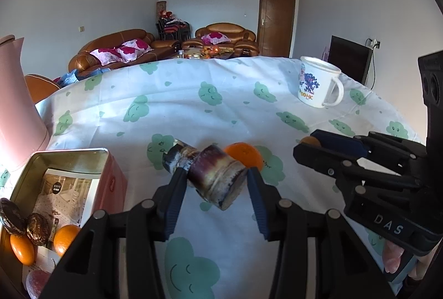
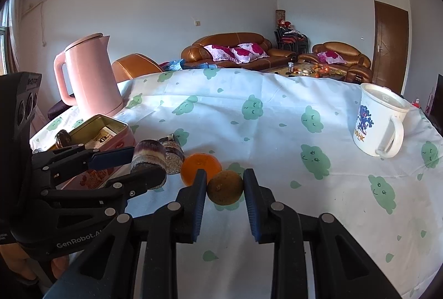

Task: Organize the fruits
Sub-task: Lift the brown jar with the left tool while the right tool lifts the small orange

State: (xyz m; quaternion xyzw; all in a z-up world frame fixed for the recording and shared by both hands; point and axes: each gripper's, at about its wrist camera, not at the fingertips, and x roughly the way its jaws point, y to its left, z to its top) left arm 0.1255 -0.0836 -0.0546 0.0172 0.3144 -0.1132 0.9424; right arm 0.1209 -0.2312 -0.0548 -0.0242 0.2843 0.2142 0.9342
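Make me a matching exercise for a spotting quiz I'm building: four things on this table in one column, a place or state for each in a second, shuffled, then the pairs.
Things:
1. sugarcane piece
2. brownish fruit
3. white mug
4. pink tin

Places or states:
A. stands upright at the far right of the cloth
B. clamped in the left tool
C. lid off, oranges and dark round fruits inside
D. clamped in the right tool

Pairs: 1-B, 2-D, 3-A, 4-C
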